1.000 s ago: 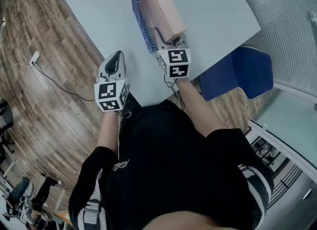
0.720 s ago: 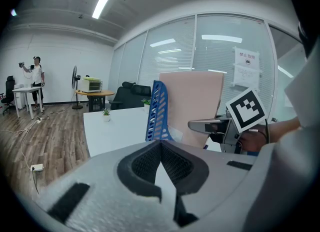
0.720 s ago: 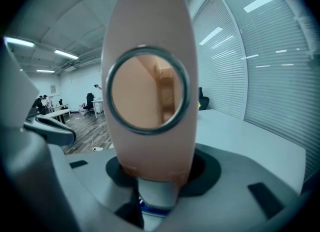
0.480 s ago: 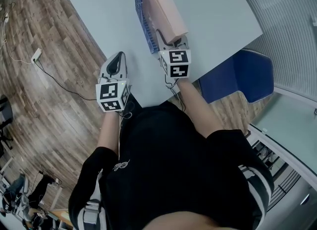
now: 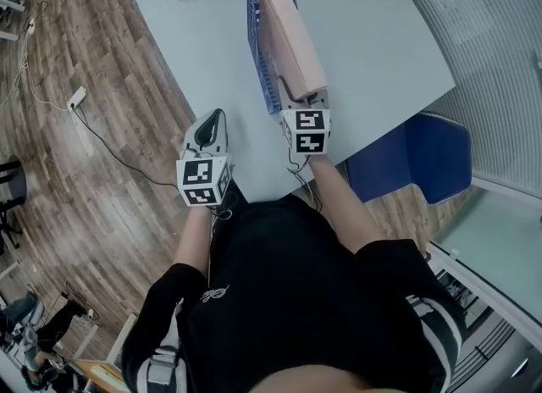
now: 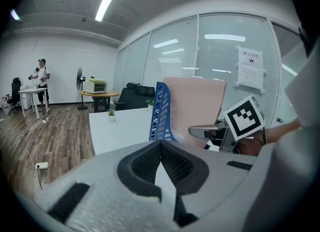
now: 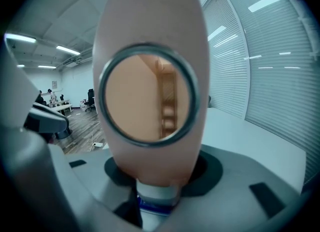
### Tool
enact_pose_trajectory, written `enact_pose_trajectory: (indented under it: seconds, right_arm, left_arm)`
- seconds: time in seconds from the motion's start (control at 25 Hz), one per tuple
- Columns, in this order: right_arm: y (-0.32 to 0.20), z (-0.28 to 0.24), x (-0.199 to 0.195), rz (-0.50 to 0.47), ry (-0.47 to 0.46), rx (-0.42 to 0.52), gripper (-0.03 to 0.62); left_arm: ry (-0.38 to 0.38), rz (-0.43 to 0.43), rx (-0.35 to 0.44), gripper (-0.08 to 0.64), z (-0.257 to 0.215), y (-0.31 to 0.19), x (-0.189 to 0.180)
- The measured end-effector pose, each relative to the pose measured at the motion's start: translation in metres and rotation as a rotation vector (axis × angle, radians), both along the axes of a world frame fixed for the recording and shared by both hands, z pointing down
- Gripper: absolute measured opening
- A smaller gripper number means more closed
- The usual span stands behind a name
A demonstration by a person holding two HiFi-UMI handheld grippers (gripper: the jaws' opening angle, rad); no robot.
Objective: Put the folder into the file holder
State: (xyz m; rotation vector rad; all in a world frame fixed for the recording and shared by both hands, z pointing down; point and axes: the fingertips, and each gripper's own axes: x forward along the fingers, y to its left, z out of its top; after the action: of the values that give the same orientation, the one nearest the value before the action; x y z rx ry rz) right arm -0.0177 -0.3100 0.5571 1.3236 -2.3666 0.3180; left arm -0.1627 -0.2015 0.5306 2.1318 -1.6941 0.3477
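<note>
So the pink folder [image 5: 292, 37] is standing upright in the blue file holder [image 5: 257, 35] on the white table [image 5: 381, 35], running lengthwise away from the person. The right gripper [image 5: 306, 95] is at the folder's near end, and the spine with its round finger hole sits right between the jaws. Those jaws have just been opening. There's dark pad showing on both sides of the spine, so it looks more like letting go than squeezing. The left gripper [image 5: 215, 117] hovers off to the left of the holder near the table's edge, not touching it, with its jaws closed together on nothing.
</note>
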Motion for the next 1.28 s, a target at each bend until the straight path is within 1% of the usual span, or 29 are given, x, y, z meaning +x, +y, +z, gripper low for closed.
enact_pose_trajectory:
  seconds: [0.12, 0.16, 0.32, 0.4, 0.52, 0.72, 0.84, 1.08, 1.28]
  right_arm:
    - [0.001, -0.003, 0.004, -0.013, -0.001, 0.008, 0.193]
    - [0.001, -0.005, 0.003, -0.027, -0.006, 0.01, 0.206]
    - [0.011, -0.008, -0.003, -0.097, -0.038, 0.013, 0.305]
    - [0.019, -0.011, -0.004, -0.125, -0.045, 0.015, 0.336]
    - [0.028, -0.013, -0.006, -0.163, -0.055, 0.014, 0.358]
    - [0.052, -0.013, 0.0, -0.191, -0.064, 0.014, 0.368]
    - [0.062, -0.011, 0.006, -0.193, -0.067, 0.015, 0.371]
    - [0.091, -0.013, 0.025, -0.157, -0.066, 0.012, 0.371]
    - [0.12, 0.001, 0.038, -0.122, -0.042, -0.015, 0.364]
  left_arm:
    - [0.007, -0.01, 0.003, 0.0, -0.007, 0.004, 0.006]
    - [0.003, -0.017, 0.008, 0.0, -0.01, 0.006, 0.006]
    - [-0.017, -0.049, 0.023, -0.001, -0.018, 0.026, 0.01]
    - [-0.021, -0.069, 0.027, 0.0, -0.022, 0.04, 0.012]
    - [-0.026, -0.112, 0.029, 0.0, -0.025, 0.058, 0.011]
    - [-0.037, -0.172, 0.03, 0.0, -0.027, 0.091, 0.011]
    - [-0.041, -0.193, 0.034, 0.0, -0.03, 0.104, 0.01]
    - [-0.038, -0.187, 0.036, 0.0, -0.034, 0.128, 0.011]
    - [0.005, -0.159, 0.025, 0.0, -0.024, 0.139, 0.012]
